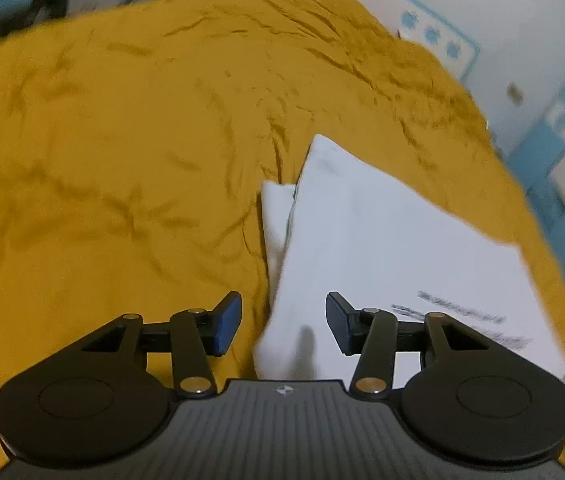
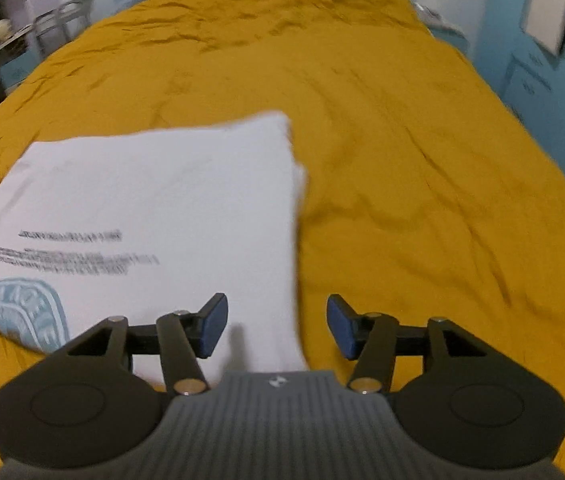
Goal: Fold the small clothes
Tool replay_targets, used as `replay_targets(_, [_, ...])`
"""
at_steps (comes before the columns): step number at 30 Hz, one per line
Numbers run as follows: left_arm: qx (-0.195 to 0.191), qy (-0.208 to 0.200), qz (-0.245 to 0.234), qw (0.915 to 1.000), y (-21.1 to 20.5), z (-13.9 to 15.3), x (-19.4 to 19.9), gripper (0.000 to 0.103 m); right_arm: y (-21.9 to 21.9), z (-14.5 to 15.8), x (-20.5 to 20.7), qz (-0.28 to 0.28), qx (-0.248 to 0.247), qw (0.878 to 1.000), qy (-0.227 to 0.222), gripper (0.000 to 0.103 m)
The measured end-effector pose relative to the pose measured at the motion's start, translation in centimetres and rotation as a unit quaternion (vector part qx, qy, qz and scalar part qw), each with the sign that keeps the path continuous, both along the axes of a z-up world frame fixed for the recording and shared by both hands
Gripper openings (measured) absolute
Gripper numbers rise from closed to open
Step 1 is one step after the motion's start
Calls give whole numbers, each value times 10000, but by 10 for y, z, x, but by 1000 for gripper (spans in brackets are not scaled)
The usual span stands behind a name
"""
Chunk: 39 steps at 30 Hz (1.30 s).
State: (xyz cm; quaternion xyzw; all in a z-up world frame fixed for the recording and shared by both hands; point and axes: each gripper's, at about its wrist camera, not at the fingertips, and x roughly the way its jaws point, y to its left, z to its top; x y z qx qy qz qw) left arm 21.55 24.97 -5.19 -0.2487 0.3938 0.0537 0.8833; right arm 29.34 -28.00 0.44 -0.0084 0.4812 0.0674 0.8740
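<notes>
Mustard bedspread (image 2: 402,160), folded white shirt (image 2: 162,200) on it; left tongs (image 1: 283,322), right tongs (image 2: 277,326) wide apart, empty.

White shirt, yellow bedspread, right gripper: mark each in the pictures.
white shirt (image 2: 170,184): right wrist view, plain area above the printed text.
yellow bedspread (image 1: 102,140): left wrist view, bare wrinkled area left of the shirt.
right gripper (image 2: 277,326): right wrist view, midway between its open fingertips.

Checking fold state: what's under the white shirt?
The white shirt lies on the mustard bedspread. A lower white layer peeks out at one edge; anything else beneath is covered.
</notes>
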Motion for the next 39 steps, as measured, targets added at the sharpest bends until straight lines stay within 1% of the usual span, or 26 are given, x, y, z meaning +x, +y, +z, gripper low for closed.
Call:
replay_targets(1, [-66, -42, 45, 10000, -1, -3, -3, 56, -10, -4, -5, -139, 147, 9998, 74, 61])
replay_targets(2, [-56, -66, 59, 9999, -4, -6, -4, 56, -17, -9, -7, -279, 264, 9992, 121, 65])
replay_targets(3, [-55, -80, 35, 9999, -7, -8, -3, 49, -23, -15, -10, -451, 311, 9984, 154, 65])
replay_targets(4, [-73, -94, 1, 9999, -11, -10, -2, 45, -26, -20, -11, -576, 362, 9975, 187, 65])
replay_targets(5, [-9, -128, 44, 9999, -14, -11, -1, 39, -29, -24, -13, -633, 498, 9966, 191, 62])
replay_targets(6, [50, -164, 84, 9998, -15, -11, -6, 30, -32, -25, -15, -676, 691, 9952, 172, 58])
replay_targets(7, [70, -225, 106, 9997, -16, -10, -7, 23, -34, -27, -17, -729, 913, 9930, 159, 43])
replay_targets(8, [51, -295, 128, 9995, -15, -7, -8, 8, -33, -28, -19, -729, 1082, 9913, 182, 22])
replay_targets(9, [69, -331, 148, 9993, -15, -4, -12, 8, -31, -27, -21, -690, 1156, 9907, 188, 13])
replay_targets(11, [207, -411, 136, 9988, -14, 7, -15, 7, -20, -20, -27, -578, 864, 9946, 25, 5])
replay_targets(13, [283, -472, 20, 9985, -18, 19, -23, 7, -10, -4, -29, -392, 656, 9968, -229, 4])
replay_targets(15, [419, -400, -87, 9983, -22, 29, -22, 7, -7, 12, -35, -367, 669, 9963, -404, 3])
replay_targets(17, [562, -264, -151, 9980, -25, 29, -21, 7, -9, 18, -37, -419, 696, 9959, -397, 3])
replay_targets(19, [755, -15, -173, 9970, -26, 17, -20, 7, -11, 12, -36, -486, 596, 9968, -235, 2])
replay_targets(21, [854, 272, -179, 9958, -27, 0, -18, 7, -11, -1, -37, -561, 483, 9973, -33, 2])
replay_targets(23, [855, 535, -206, 9947, -26, -19, -17, 7, -13, -16, -39, -649, 437, 9968, 130, 2])
replay_targets(25, [889, 636, -227, 9937, -27, -31, -17, 7, -17, -31, -37, -722, 461, 9961, 231, 2])
replay_targets(27, [1054, 750, -283, 9912, -31, -39, -14, 8, -17, -36, -36, -735, 428, 9960, 261, 2])
replay_targets(29, [1307, 889, -359, 9868, -40, -44, -8, 8, -11, -43, -37, -627, 247, 9974, 253, 1])
replay_targets(31, [1591, 970, -428, 9816, -49, -46, -4, 8, -8, -50, -37, -563, 125, 9980, 257, 2])
replay_targets(33, [1727, 997, -439, 9789, -54, -47, -4, 8, -9, -54, -39, -631, 162, 9976, 251, 2])
replay_targets(35, [1706, 957, -436, 9797, -53, -44, -8, 8, -10, -54, -39, -679, 209, 9972, 238, 2])
replay_targets(39, [1487, 889, -371, 9842, -45, -43, -14, 8, -14, -56, -39, -731, 307, 9966, 238, 2])
